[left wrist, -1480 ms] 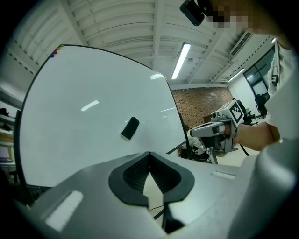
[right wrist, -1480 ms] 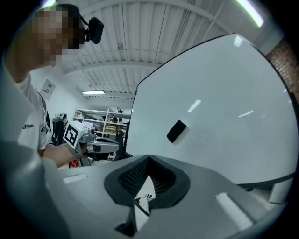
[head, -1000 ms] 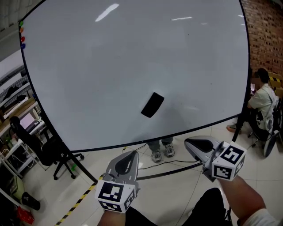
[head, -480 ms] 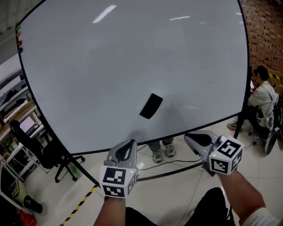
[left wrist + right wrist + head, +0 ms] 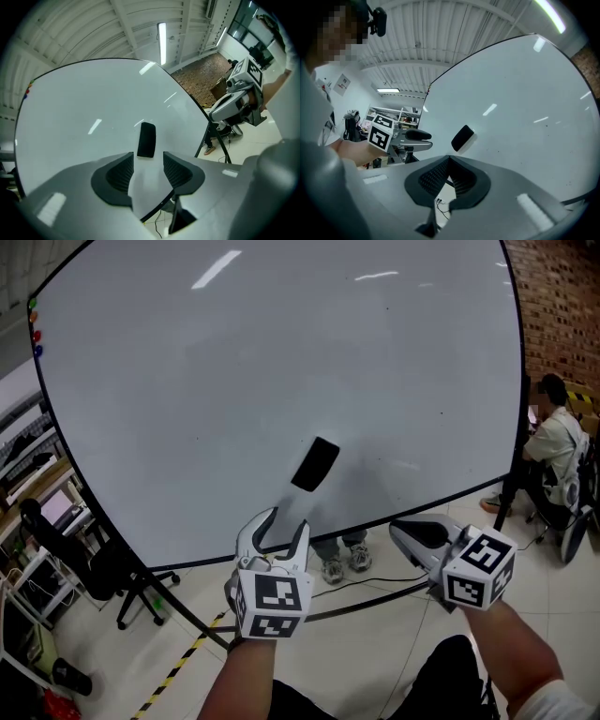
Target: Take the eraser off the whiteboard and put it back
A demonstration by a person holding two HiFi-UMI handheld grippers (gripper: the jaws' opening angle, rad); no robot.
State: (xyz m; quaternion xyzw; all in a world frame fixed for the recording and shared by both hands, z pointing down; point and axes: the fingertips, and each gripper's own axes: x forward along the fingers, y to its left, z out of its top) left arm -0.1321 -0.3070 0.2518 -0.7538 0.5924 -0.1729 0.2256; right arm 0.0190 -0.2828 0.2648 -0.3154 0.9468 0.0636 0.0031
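A black eraser [image 5: 315, 464] clings tilted to the lower middle of the big whiteboard [image 5: 281, 362]. My left gripper [image 5: 286, 524] is just below it, pointing at it, short of contact. Its jaws have just been opening and stand open with nothing between them. In the left gripper view the eraser [image 5: 146, 139] shows beyond the gap of the left gripper [image 5: 148, 165]. My right gripper [image 5: 405, 538] hangs shut to the right, below the board's edge. In the right gripper view the right gripper [image 5: 449, 163] has its jaws together, the eraser [image 5: 462, 137] farther off.
The board stands on a black frame with legs [image 5: 169, 596] on the tiled floor. A seated person [image 5: 555, 442] is at the right by a brick wall [image 5: 562, 296]. An office chair [image 5: 94, 563] stands left. Someone's feet [image 5: 343, 566] show behind the board.
The left gripper has moved up toward the eraser, rolled so its jaws sit side by side, and opened from shut. The right gripper has stayed put.
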